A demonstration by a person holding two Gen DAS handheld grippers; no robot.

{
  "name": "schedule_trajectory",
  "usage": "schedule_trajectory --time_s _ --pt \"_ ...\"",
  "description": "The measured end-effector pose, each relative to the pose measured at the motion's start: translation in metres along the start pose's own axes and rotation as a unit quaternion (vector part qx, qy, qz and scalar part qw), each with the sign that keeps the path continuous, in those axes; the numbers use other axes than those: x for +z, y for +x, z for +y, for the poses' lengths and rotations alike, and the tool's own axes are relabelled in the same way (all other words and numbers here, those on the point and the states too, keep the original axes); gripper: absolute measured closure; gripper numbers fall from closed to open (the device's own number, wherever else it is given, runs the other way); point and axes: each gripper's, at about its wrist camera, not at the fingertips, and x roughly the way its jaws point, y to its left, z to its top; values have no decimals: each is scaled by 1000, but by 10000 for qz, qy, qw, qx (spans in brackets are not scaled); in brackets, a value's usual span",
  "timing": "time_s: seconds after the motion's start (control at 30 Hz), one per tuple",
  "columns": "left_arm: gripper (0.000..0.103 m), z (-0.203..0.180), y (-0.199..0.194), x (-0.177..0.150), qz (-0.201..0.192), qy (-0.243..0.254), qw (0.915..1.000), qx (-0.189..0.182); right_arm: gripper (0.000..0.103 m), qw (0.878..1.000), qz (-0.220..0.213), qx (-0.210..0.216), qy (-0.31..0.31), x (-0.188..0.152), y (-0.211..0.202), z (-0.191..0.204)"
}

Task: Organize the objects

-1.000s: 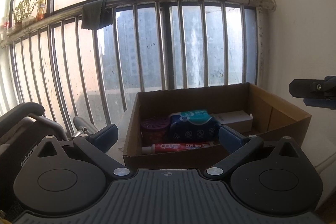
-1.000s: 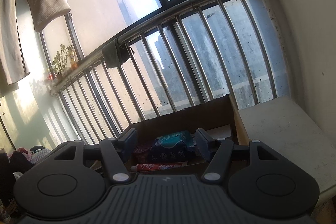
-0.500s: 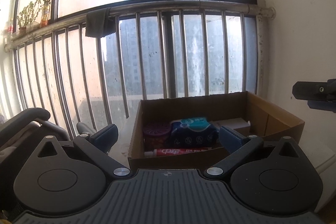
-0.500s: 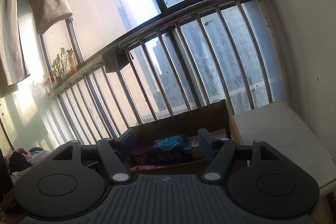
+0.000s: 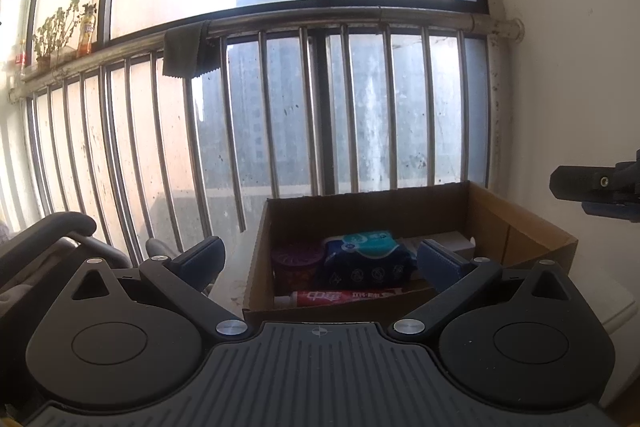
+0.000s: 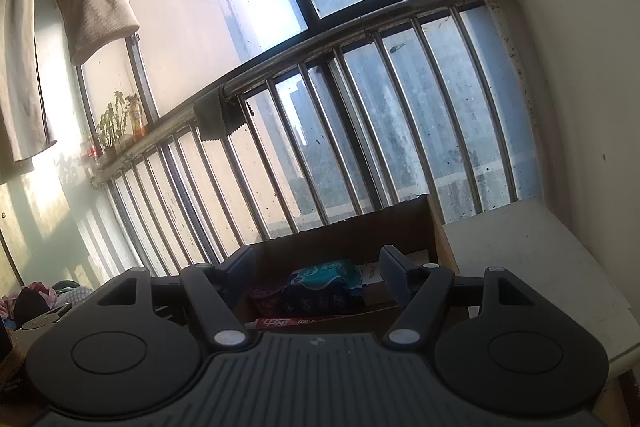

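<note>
Between steps, judging by both claws empty. Left gripper [image 5: 318,261] spread. Right gripper [image 6: 318,267] spread, jaws just been opening, nothing between. Box [image 5: 520,223] at 12 o'clock holds tissue pack [image 5: 366,259], toothpaste [image 5: 352,297], purple tub [image 5: 296,263]. Next likely: find loose item to fetch.

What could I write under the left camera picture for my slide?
Open left gripper faces a cardboard box holding a toothpaste tube, tissue pack and purple tub.
</note>
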Motion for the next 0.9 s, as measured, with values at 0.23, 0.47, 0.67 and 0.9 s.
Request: schedule_trajectory --time_s 0.23,0.47,0.67,0.9 --pt "0 -1 7 -2 79 -35 10000 30 28 10000 -83 -32 23 2 -1 -5" --pt "0 -2 8 -2 82 -7 10000 25 28 9999 -87 -61 76 3 1 -9" --pt "0 -2 10 -2 125 -26 9999 47 28 10000 -66 -28 37 4 2 -6" --pt "0 -2 10 -2 123 -7 9999 120 27 10000 -55 -13 19 4 4 -5"
